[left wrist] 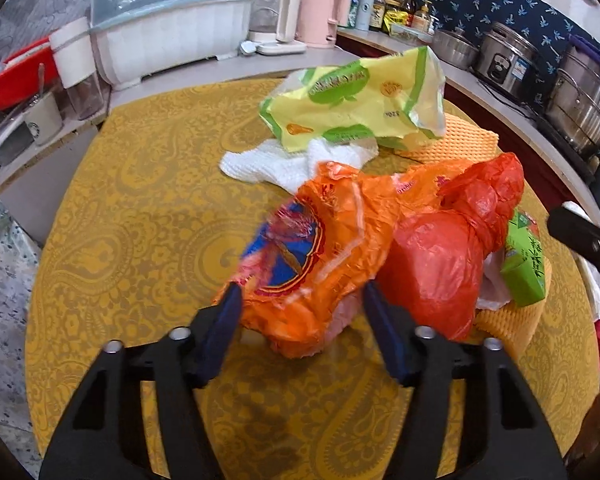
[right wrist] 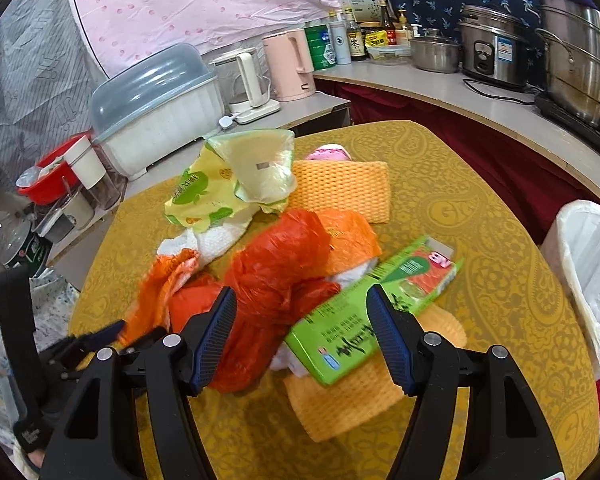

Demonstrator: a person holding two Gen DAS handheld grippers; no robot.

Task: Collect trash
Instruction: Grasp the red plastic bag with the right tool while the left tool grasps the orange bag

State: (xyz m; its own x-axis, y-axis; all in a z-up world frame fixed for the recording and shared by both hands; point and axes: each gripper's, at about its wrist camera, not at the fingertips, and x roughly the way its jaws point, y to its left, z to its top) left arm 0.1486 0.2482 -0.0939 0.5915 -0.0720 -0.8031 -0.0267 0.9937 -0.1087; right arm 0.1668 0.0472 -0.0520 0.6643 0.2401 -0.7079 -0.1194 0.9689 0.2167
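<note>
The left gripper (left wrist: 302, 300) has its jaws partly apart, one pad at each flank of the orange wrapper (left wrist: 320, 248). The left pad looks to be touching the crumpled foil and the right pad sits at its other edge, but whether they press on it yet cannot be told. The wrapper lies straight ahead of these fingers, its long axis running away and up to the right, so the jaws cross its near, narrow end. That is a fair place to close on it, in my judgement.

The right gripper (right wrist: 302, 304) has its jaws wide apart with nothing pinched. Between its pads and just beyond lie the red bag (right wrist: 276, 264) on the left and the green box (right wrist: 364, 312) on the right. The box is long and lies slantwise, its near end by the right pad and its far end off to the upper right, resting on an orange mesh pad (right wrist: 340, 404).

Further out on the table (left wrist: 132, 216) are a white towel (left wrist: 260, 164) and a yellow bag (left wrist: 352, 100). The bin (right wrist: 588, 272) stands off the table's right edge, nearer the right hand.

So the left hand is nearer the wrapper, the right nearer the box and bag
</note>
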